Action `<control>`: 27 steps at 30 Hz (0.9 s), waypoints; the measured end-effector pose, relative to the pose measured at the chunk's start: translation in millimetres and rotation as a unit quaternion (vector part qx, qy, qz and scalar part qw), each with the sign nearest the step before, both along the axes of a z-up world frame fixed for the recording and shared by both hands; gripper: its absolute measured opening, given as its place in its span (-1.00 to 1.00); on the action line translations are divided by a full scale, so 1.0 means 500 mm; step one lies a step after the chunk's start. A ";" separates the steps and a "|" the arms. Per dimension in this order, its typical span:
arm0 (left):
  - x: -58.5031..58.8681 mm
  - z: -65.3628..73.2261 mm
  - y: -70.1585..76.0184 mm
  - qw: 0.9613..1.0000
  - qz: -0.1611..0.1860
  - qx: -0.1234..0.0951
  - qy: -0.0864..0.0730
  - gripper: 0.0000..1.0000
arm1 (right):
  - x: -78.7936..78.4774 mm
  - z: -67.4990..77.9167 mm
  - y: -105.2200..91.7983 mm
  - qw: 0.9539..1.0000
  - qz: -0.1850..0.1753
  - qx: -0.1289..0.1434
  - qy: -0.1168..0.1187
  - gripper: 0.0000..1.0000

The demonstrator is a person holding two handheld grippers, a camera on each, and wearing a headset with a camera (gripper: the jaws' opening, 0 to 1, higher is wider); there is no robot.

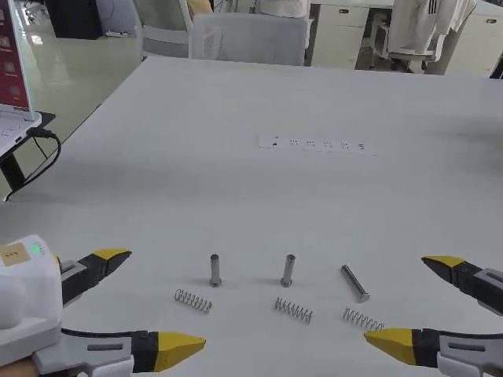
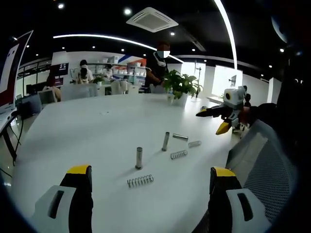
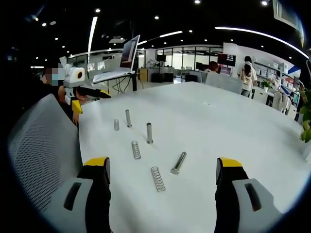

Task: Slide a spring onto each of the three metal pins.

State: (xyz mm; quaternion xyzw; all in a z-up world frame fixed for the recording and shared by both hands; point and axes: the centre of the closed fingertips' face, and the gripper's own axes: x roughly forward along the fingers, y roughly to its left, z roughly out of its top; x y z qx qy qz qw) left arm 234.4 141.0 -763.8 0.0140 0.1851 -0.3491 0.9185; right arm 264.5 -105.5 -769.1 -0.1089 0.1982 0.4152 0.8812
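The left tool (image 1: 148, 300) and right tool (image 1: 413, 302) hover nearest the person, each with jaws spread wide and holding nothing. Between them the left spring (image 1: 193, 301), middle spring (image 1: 293, 310) and right spring (image 1: 362, 319) lie loose on the white table (image 1: 314, 188). Just behind the springs, the left pin (image 1: 215, 269) and middle pin (image 1: 288, 270) stand upright, and the right pin (image 1: 354, 283) lies on its side.

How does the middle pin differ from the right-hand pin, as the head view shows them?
Pose: the middle pin stands upright on its wide end; the right-hand pin lies flat on the table, angled.
Wide end: the middle pin's is underneath; the right-hand pin's points towards the person.
Shared: both are bare grey metal, and the springs lie loose before them.
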 end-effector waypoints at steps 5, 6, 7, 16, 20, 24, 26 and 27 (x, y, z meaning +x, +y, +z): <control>-0.001 -0.002 0.002 1.000 0.002 -0.001 0.001 0.97 | 0.008 0.000 0.003 1.000 0.003 -0.005 0.001 0.81; -0.001 -0.002 0.002 1.000 0.002 -0.001 0.001 0.97 | 0.009 -0.001 0.004 1.000 0.004 -0.005 0.001 0.81; -0.001 -0.002 0.002 1.000 0.003 -0.001 0.001 0.97 | 0.011 -0.001 0.005 1.000 0.004 -0.006 0.001 0.81; -0.001 0.001 0.003 1.000 0.005 -0.001 0.000 0.97 | 0.031 0.001 0.014 1.000 0.012 -0.016 0.002 0.80; -0.002 0.001 0.003 1.000 0.005 0.000 0.001 0.97 | 0.048 0.006 0.017 1.000 0.016 -0.018 -0.002 0.79; -0.003 0.000 0.005 1.000 0.007 0.000 0.001 0.97 | 0.058 0.008 0.024 0.999 0.022 -0.023 -0.003 0.79; -0.004 0.001 0.007 1.000 0.009 0.000 0.001 0.97 | 0.063 0.009 0.028 0.999 0.024 -0.024 -0.003 0.78; -0.004 0.001 0.008 1.000 0.009 -0.001 0.001 0.97 | 0.065 0.008 0.029 0.999 0.024 -0.025 -0.003 0.78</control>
